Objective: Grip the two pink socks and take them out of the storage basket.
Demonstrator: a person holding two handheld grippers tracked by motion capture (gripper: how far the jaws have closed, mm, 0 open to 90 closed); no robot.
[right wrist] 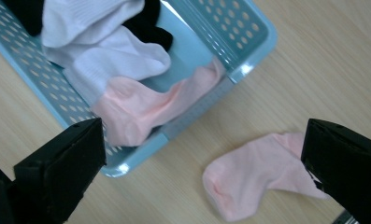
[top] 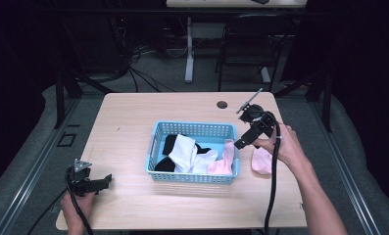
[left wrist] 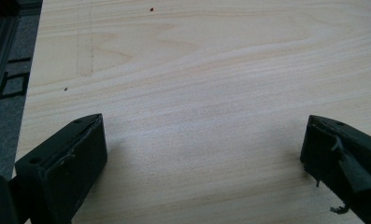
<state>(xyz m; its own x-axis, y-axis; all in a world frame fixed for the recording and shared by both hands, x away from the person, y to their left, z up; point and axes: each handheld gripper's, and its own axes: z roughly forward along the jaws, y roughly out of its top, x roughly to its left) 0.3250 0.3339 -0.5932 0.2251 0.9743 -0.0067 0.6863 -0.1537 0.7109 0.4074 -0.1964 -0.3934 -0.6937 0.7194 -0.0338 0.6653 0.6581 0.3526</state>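
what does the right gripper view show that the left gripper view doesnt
Right gripper view: the blue basket with white socks, black socks and a pink sock draped over its wall, plus a second pink sock lying on the table beside the basket.
Left gripper view: bare wood and, at the left edge, a strip of grey floor with black markings.
Both: the light wooden table and a pair of open black jaws with nothing between them.

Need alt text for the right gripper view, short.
The right gripper, jaws wide open, hovers over a loose pink sock lying on the light wooden table beside a blue perforated plastic basket. A second pink sock drapes over the basket's rim, next to white socks.
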